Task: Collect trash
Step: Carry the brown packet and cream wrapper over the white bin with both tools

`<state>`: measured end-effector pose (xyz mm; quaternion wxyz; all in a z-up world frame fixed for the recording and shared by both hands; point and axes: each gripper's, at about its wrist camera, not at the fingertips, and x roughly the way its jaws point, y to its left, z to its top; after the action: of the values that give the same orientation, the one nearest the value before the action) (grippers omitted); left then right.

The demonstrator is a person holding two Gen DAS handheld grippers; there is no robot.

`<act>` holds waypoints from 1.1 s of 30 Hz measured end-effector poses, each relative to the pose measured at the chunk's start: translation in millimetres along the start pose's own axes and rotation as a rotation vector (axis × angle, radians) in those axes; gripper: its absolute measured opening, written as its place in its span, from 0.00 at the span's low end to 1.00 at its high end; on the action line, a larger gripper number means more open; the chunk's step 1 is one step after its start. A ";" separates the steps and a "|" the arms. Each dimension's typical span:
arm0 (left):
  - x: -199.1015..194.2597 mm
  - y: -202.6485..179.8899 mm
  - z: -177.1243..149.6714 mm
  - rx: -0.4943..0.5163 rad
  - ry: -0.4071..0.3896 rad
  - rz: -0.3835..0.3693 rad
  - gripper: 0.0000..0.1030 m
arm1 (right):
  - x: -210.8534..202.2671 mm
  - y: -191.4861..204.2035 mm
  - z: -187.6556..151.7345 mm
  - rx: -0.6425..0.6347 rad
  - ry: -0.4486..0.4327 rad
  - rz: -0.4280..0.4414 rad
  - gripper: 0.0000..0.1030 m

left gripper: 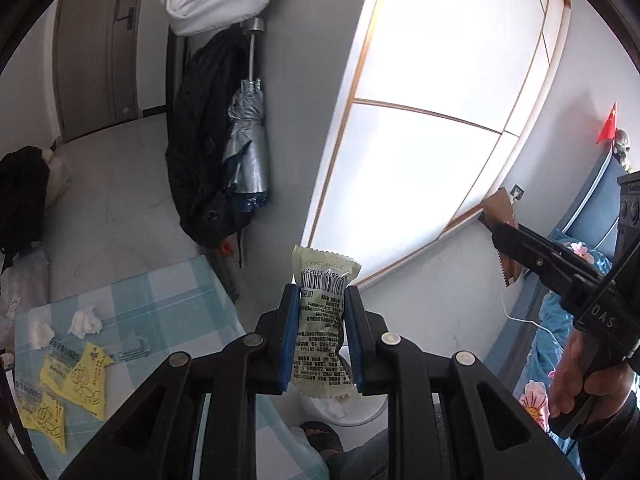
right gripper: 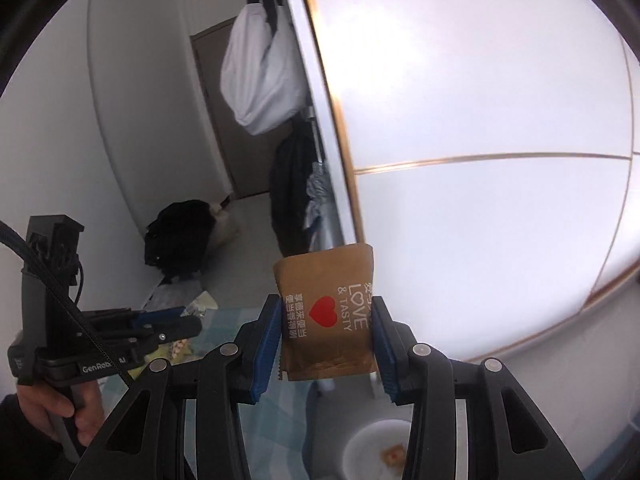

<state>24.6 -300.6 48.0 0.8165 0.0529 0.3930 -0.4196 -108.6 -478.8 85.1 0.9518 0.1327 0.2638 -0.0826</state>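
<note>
Trash in both grips, lifted off the table (left gripper: 172,292): left gripper (left gripper: 322,304) clamped on a pale green wrapper (left gripper: 322,320), right gripper (right gripper: 326,320) clamped on a brown snack packet (right gripper: 326,312). Probably mid-carry toward the white bin (right gripper: 368,452) on the floor just past the table's near corner, directly below both loads. Still waiting on the checked tablecloth: crumpled tissues (left gripper: 85,322) and yellow wrappers (left gripper: 86,380) toward the table's left edge. Plenty of open air above the bin; table corner and bed (left gripper: 560,320) flanking the drop, so a straight descent looks safest.
</note>
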 end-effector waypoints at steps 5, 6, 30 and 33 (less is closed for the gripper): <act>40.2 -21.7 -3.1 0.026 0.072 -0.044 0.17 | 14.5 -51.8 -31.1 0.091 0.064 -0.061 0.41; 49.1 -23.6 -4.3 0.026 0.090 -0.054 0.17 | 17.8 -59.8 -37.3 0.107 0.075 -0.068 0.41; 265.8 -34.2 -83.6 -0.032 0.683 -0.160 0.17 | 151.7 -149.9 -203.2 0.394 0.479 -0.096 0.41; 279.0 -37.7 -91.6 -0.043 0.747 -0.162 0.17 | 168.9 -146.5 -223.9 0.415 0.531 -0.067 0.41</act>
<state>37.0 -466.2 -197.0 0.5820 0.1540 0.6752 -0.4263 -106.3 -566.5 -218.9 0.7994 0.3315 0.4842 -0.1284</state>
